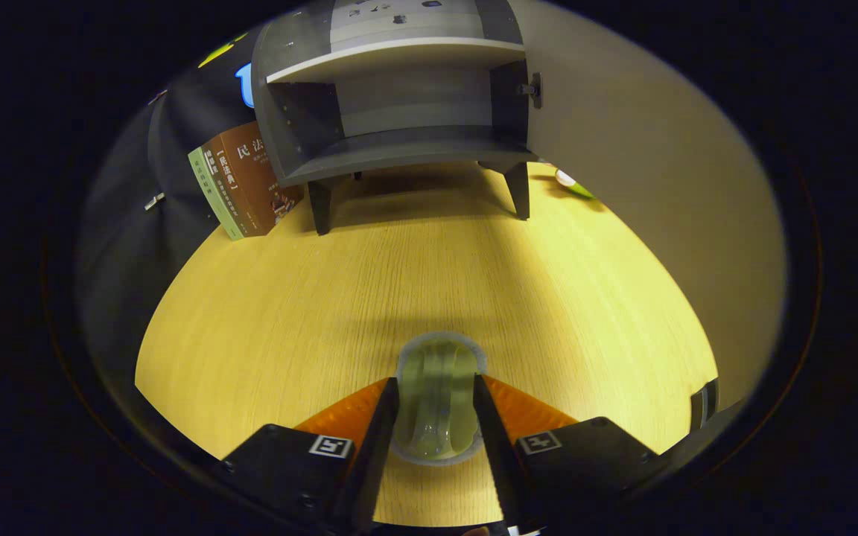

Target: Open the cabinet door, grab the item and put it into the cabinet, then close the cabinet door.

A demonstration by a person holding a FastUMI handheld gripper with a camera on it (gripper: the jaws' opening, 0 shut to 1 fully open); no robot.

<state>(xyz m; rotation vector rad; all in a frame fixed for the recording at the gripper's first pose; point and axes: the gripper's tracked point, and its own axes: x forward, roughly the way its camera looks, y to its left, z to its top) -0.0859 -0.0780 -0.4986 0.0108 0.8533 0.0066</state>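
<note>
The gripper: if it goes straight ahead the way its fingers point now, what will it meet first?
The gripper is shut on a pale green jelly cup. Ahead lies bare wooden table, then the grey cabinet with its door open. The cabinet would likely be met first, though depth is unclear.

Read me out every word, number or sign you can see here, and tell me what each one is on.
"民法典": on the spine of the brown book leaning beside the open cabinet.
Green book next to it: spine text too small to read.
Square black-and-white markers on the gripper: patterns, not words.
Clear greenish container pressed between the fingers: no text visible.
</note>
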